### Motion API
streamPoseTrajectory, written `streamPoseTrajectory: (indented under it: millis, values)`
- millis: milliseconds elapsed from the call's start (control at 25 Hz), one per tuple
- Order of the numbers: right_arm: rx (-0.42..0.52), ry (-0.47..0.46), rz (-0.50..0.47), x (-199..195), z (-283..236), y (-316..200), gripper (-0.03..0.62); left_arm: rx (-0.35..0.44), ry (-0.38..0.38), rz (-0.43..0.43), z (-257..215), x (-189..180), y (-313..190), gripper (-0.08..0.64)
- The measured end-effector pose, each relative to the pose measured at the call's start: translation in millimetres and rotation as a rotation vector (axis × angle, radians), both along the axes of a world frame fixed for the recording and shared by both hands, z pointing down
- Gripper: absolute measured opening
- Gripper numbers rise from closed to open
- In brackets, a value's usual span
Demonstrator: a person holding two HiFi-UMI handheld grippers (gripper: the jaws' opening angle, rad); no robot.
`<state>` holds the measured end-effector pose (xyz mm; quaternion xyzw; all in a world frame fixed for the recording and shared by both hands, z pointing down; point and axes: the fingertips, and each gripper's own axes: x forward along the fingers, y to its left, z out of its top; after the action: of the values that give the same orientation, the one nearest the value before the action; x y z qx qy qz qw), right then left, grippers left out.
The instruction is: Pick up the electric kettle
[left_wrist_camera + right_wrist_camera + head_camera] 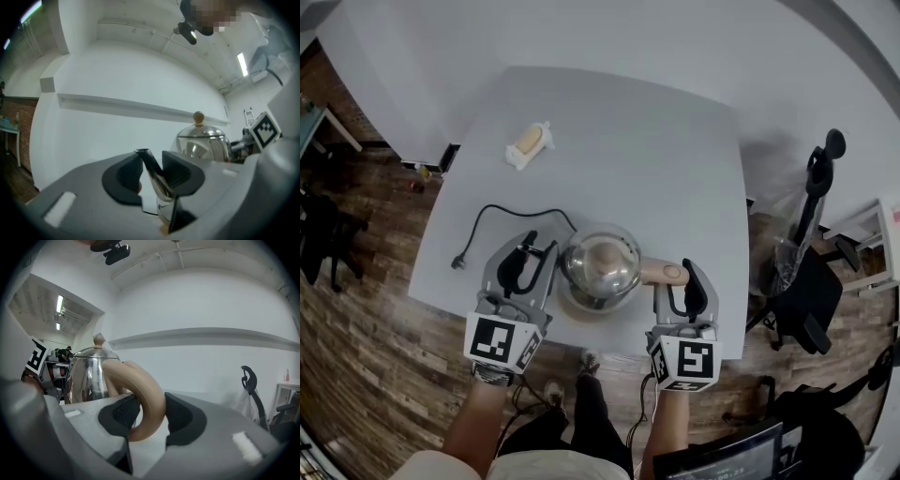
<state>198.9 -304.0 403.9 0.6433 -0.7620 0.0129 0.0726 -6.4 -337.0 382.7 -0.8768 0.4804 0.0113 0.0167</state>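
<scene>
A shiny steel electric kettle (600, 265) with a tan knob on its lid sits between my two grippers, over the near part of the white table (675, 159). My left gripper (541, 246) is shut on the kettle's thin spout (152, 171), which stands between the ribbed pads. The kettle's body (204, 140) shows just beyond. My right gripper (675, 278) is shut on the curved tan handle (145, 399), with a pad pressed on each side of the loop. The kettle body (89, 376) rises to the left of that handle. I cannot see its underside.
A black power cord with a plug (461, 261) lies on the table left of the kettle and runs toward it. A small white and tan object (530, 143) rests at the far left. An office chair (811, 281) stands right of the table.
</scene>
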Motion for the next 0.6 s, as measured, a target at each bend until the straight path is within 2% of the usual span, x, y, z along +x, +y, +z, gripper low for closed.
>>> streamPoseTrajectory:
  millis: [600]
  values:
    - [-0.008,-0.015,0.001,14.7,-26.8,-12.2,0.163,-0.013,0.024,0.012,-27.9,14.9,-14.2,0.132]
